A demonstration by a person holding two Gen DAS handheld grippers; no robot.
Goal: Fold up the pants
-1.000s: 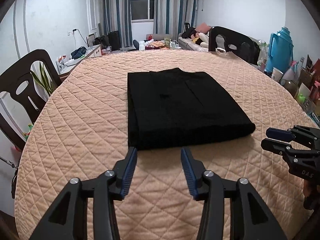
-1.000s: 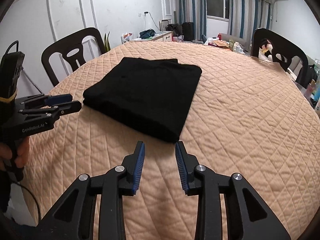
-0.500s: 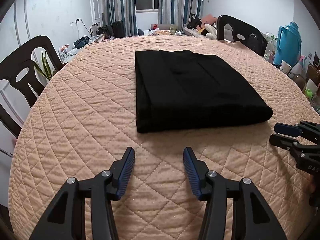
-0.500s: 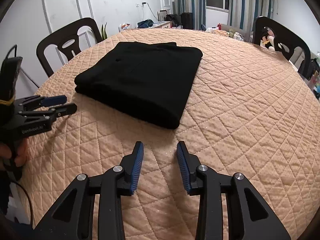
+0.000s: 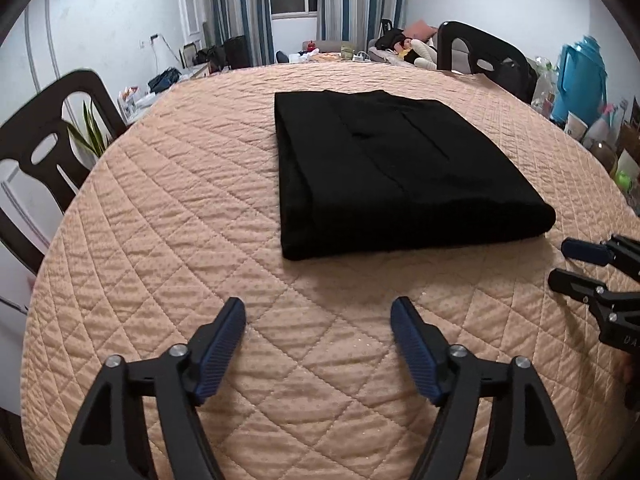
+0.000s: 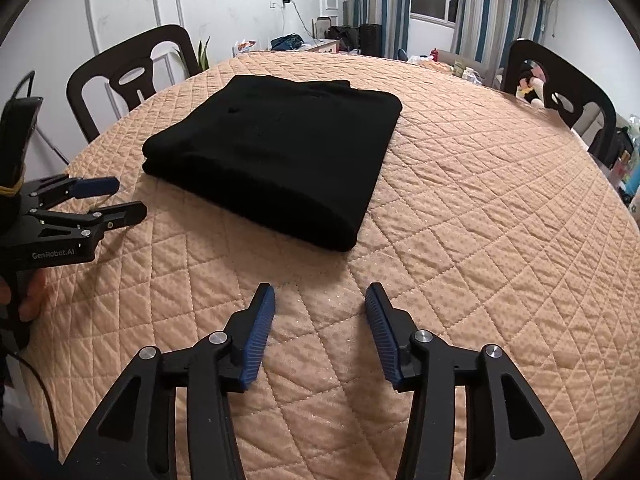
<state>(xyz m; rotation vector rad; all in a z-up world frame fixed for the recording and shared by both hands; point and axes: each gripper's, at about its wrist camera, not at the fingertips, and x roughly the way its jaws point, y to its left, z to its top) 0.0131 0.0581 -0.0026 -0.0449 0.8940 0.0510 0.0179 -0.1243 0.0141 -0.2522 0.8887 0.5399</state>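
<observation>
The black pants (image 5: pixel 392 172) lie folded into a thick flat rectangle on the round table with the peach quilted cover (image 5: pixel 180 208). They also show in the right wrist view (image 6: pixel 276 148). My left gripper (image 5: pixel 318 316) is open and empty, a short way back from the near left corner of the pants. It also shows at the left of the right wrist view (image 6: pixel 120 200). My right gripper (image 6: pixel 320 300) is open and empty, back from the near right corner. It also shows at the right edge of the left wrist view (image 5: pixel 568 262).
Dark chairs stand around the table: one at the left (image 5: pixel 36 148), one at the far right (image 5: pixel 480 56). A blue jug (image 5: pixel 580 76) and bottles stand off the table's right side. A desk with clutter (image 6: pixel 296 44) is by the far wall.
Both grippers have drawn back from the folded pants and risen a little. The jaws of both have opened wider. The pants have not moved.
</observation>
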